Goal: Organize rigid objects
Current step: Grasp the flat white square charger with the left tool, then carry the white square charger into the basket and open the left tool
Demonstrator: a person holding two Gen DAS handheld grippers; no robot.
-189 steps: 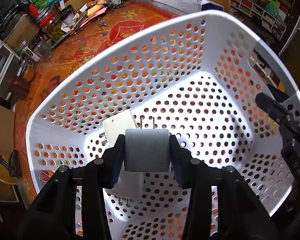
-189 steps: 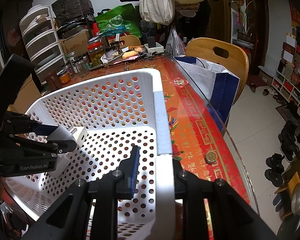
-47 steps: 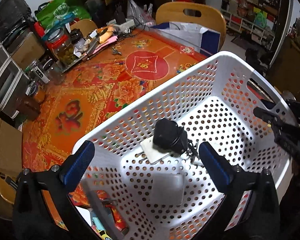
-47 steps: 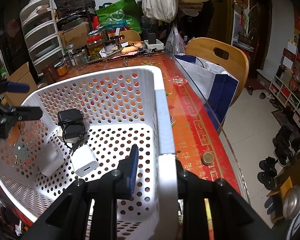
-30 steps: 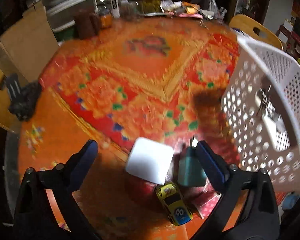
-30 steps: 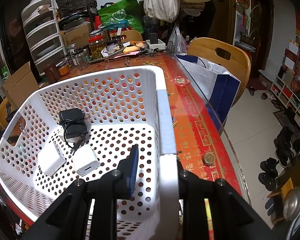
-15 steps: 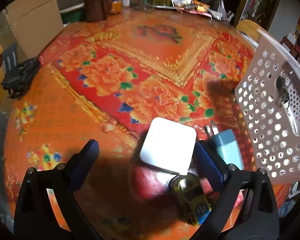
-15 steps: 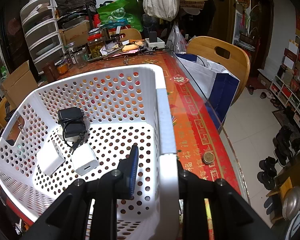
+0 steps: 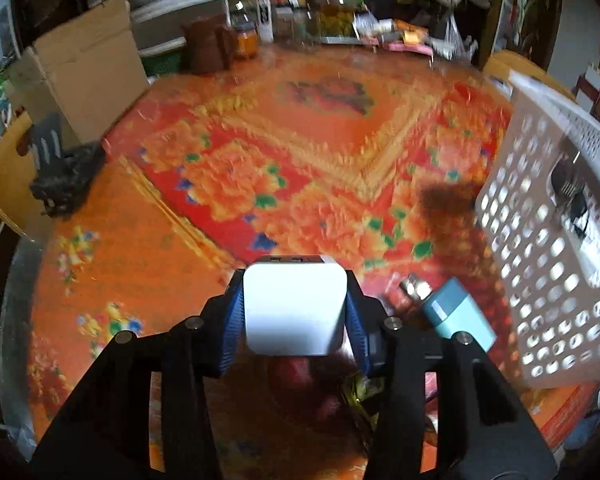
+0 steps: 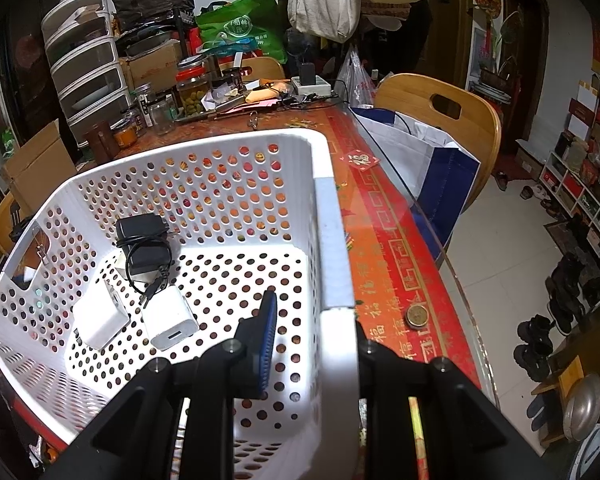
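My left gripper (image 9: pixel 296 312) is shut on a white square charger block (image 9: pixel 295 308) just above the red-orange tablecloth. A teal plug adapter (image 9: pixel 456 316) lies to its right, near the white perforated basket (image 9: pixel 540 240). My right gripper (image 10: pixel 312 344) is shut on the basket's near wall (image 10: pixel 334 280). Inside the basket lie a black adapter with a coiled cable (image 10: pixel 142 244) and two white chargers (image 10: pixel 100 314) (image 10: pixel 170 318).
A yellow toy car (image 9: pixel 360 392) lies partly hidden under my left fingers. A cardboard box (image 9: pixel 84 76) and a black object (image 9: pixel 64 180) stand at the table's left. Jars and clutter (image 10: pixel 188 88) line the far edge. A coin (image 10: pixel 416 316) lies right of the basket.
My left gripper has left the basket, swung to the table beside it and closed on the white square charger block. The right gripper keeps holding the basket wall.
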